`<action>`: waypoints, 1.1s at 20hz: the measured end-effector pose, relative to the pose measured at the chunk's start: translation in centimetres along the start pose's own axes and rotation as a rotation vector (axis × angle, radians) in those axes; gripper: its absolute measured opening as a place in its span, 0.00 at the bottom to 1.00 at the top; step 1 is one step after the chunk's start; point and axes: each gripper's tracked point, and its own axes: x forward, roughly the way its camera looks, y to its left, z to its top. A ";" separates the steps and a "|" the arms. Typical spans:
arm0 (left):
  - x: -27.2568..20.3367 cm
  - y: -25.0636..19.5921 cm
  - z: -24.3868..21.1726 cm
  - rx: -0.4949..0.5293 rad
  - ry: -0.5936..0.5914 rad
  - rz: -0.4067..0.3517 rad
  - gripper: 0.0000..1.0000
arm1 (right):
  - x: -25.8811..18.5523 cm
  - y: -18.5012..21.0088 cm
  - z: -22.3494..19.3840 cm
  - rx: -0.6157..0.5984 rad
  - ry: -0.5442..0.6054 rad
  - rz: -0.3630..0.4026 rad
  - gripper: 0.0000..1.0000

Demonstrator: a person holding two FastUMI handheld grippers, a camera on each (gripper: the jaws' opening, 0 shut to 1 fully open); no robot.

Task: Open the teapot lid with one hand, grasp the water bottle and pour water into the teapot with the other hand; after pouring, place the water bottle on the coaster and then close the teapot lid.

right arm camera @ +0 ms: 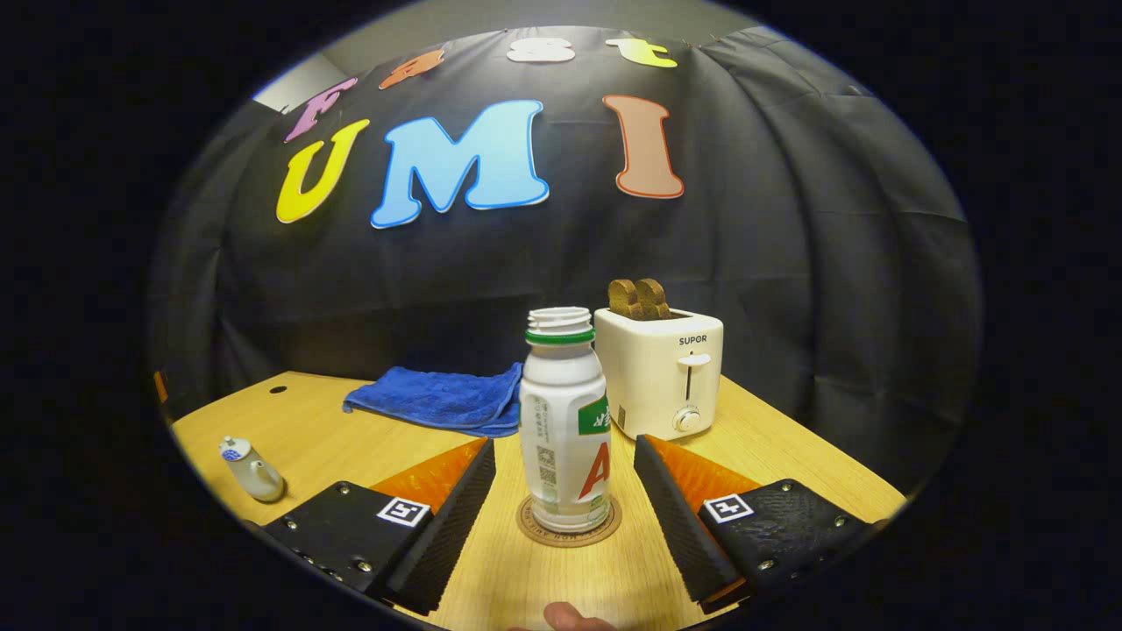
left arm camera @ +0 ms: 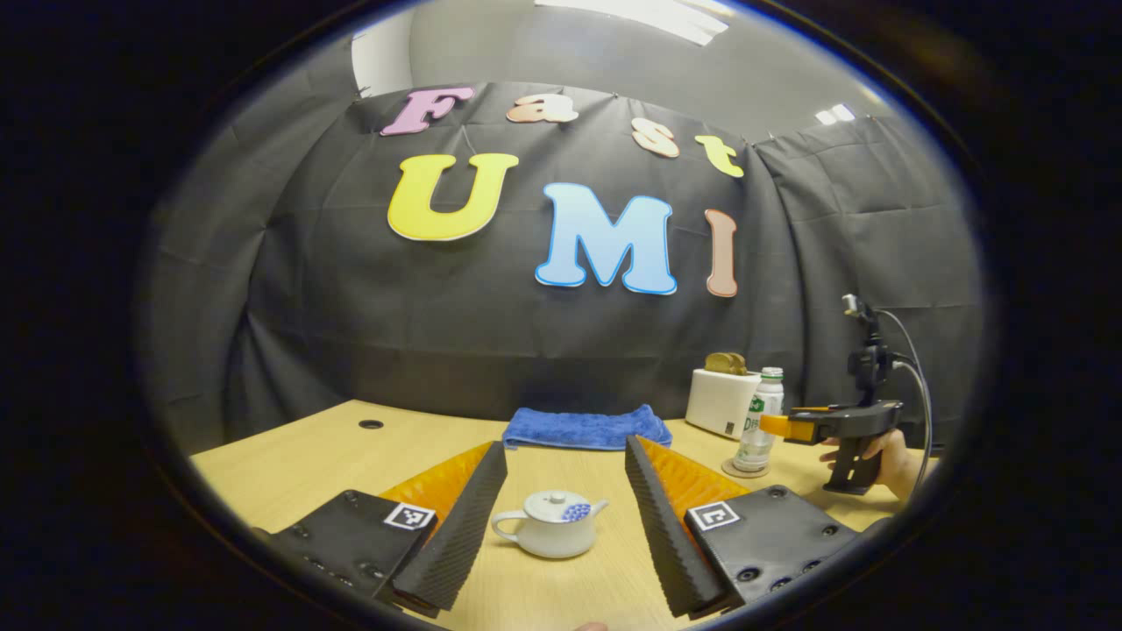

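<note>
A small white teapot (left arm camera: 550, 524) with its lid on stands on the wooden table between the fingers of my left gripper (left arm camera: 565, 460), which is open and not touching it. The teapot (right arm camera: 252, 471) also sits at the far left in the right gripper view. A white uncapped water bottle (right arm camera: 565, 425) stands upright on a round coaster (right arm camera: 568, 524), between the fingers of my open right gripper (right arm camera: 565, 451), without contact. In the left gripper view the bottle (left arm camera: 758, 419) and coaster (left arm camera: 745, 470) are at the right, with the right gripper (left arm camera: 776, 426) held by a hand (left arm camera: 890, 456) beside them.
A folded blue towel (left arm camera: 585, 428) (right arm camera: 438, 399) lies at the back of the table. A white toaster (right arm camera: 662, 368) (left arm camera: 720, 399) with two slices of bread stands behind the bottle. A small hole (left arm camera: 371, 424) is in the tabletop at the left.
</note>
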 end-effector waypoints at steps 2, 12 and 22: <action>0.1 -1.2 -1.0 -0.016 0.015 -0.012 0.90 | -2.8 0.8 -0.4 0.000 0.001 -0.017 0.98; -0.9 -8.5 -6.8 0.003 0.067 0.024 0.99 | -13.1 8.5 -4.2 -0.116 -0.073 -0.072 0.98; -3.3 -9.8 -6.7 0.111 0.049 0.135 1.00 | -15.4 9.5 -4.9 -0.049 -0.108 -0.034 0.95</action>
